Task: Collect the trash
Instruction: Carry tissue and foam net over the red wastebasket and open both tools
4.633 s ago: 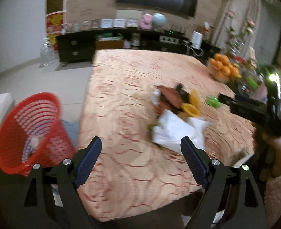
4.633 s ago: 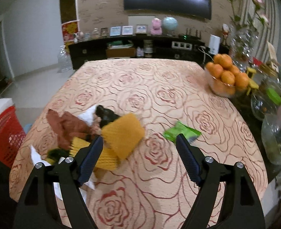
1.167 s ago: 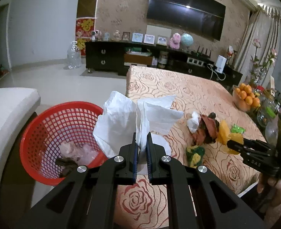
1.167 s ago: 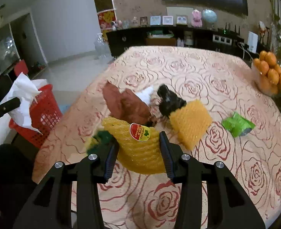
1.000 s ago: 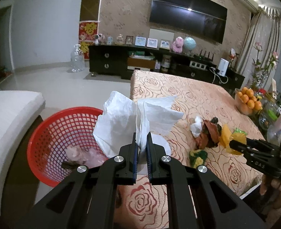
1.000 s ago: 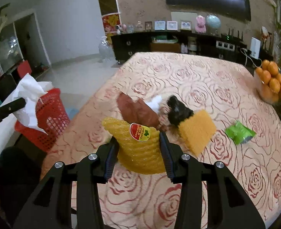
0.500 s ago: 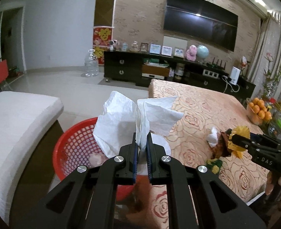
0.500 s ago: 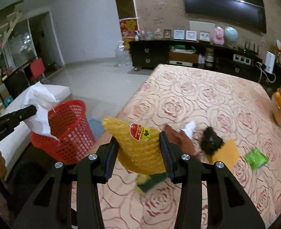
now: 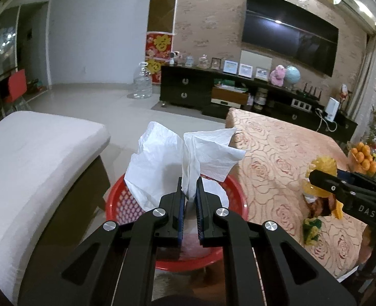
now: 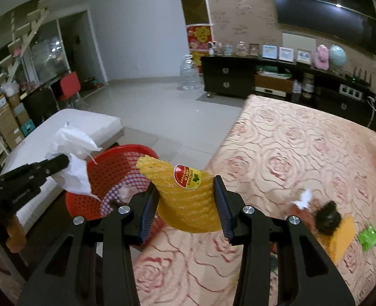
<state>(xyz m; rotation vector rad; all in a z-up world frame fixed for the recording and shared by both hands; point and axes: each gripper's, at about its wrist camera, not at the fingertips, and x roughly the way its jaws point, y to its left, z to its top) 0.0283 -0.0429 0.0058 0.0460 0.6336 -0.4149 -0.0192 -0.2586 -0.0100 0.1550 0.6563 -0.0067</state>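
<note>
Currently left gripper (image 9: pixel 188 187) clamps white tissue (image 9: pixel 177 158) above red basket (image 9: pixel 235 191), hiding its contents. Right gripper (image 10: pixel 185 199) clamps yellow foam net (image 10: pixel 188 199); its base is hidden.

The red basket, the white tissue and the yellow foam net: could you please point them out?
red basket (image 9: pixel 235 193), left wrist view, right rim.
white tissue (image 9: pixel 160 163), left wrist view, crumpled left fold.
yellow foam net (image 10: pixel 188 204), right wrist view, ribbed middle.

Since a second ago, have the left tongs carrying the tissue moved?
Yes. The left tongs with the white tissue have swung left off the table, and now sit over the red basket.
</note>
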